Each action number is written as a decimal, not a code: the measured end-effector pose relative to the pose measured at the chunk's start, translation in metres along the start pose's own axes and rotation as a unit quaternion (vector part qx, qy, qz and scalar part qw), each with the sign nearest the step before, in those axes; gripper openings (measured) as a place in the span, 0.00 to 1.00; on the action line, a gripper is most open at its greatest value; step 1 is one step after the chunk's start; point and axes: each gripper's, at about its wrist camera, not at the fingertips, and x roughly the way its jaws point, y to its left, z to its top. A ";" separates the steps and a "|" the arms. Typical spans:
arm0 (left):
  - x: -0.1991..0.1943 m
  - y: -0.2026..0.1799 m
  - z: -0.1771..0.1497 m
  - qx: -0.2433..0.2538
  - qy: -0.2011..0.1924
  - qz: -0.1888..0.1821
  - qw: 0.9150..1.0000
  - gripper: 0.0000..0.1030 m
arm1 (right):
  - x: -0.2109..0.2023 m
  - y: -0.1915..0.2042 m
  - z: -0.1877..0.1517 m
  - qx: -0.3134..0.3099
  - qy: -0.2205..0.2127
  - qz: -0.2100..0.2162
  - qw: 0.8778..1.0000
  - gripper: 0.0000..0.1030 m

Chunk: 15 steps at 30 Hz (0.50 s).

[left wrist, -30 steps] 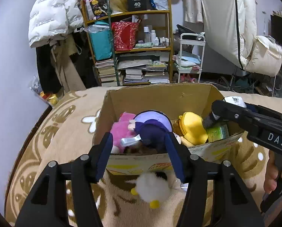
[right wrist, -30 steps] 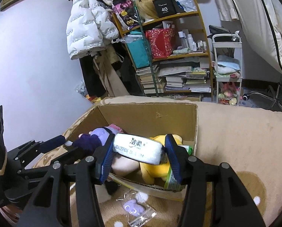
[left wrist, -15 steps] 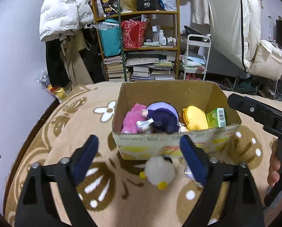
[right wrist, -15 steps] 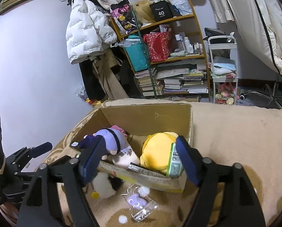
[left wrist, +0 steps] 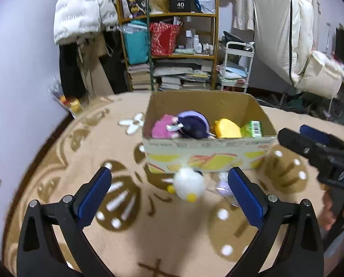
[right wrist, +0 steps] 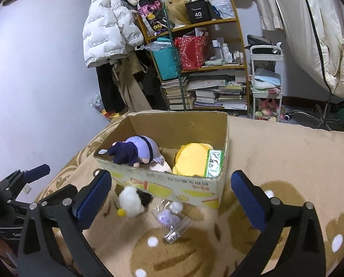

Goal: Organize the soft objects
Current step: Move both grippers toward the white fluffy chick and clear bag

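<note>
In the box (left wrist: 208, 159), at twelve o'clock from my left gripper (left wrist: 169, 194), lie the doll (left wrist: 192, 127), the pink plush (left wrist: 162, 129), the yellow plush (left wrist: 226, 128) and a green pack (left wrist: 252, 129). Two soft things are not yet in: the white ball (left wrist: 189, 183) sits on the rug (left wrist: 79, 161) just beside the box's near wall, and the bagged charm (right wrist: 172, 219) lies near it, at about three o'clock from the ball.

My left jaws have just been opening and stand wide with nothing between them; the right gripper (right wrist: 170, 191) likewise, jaws just opened wide and empty.

My worries from here: the ball sits so near the cardboard that a pad may catch the wall and shove or tip the box. It is round and fluffy, so I judge a shallow pinch would squirt it away. The charm's bag looks slick and flat on the pile; the pads may skid over it or nip only a corner. Both grippers working this one patch could also knock each other.
</note>
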 end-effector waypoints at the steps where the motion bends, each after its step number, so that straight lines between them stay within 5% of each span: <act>1: -0.002 0.001 -0.001 -0.005 0.005 -0.006 1.000 0.97 | -0.002 0.002 -0.003 -0.005 0.001 -0.003 1.000 1.00; 10: -0.007 0.003 -0.007 -0.006 0.006 0.013 1.000 0.97 | -0.005 0.003 -0.014 -0.008 0.017 -0.009 1.000 1.00; 15: 0.008 0.013 -0.004 -0.030 0.030 -0.006 0.999 0.97 | 0.003 -0.002 -0.018 0.001 0.031 -0.009 0.999 1.00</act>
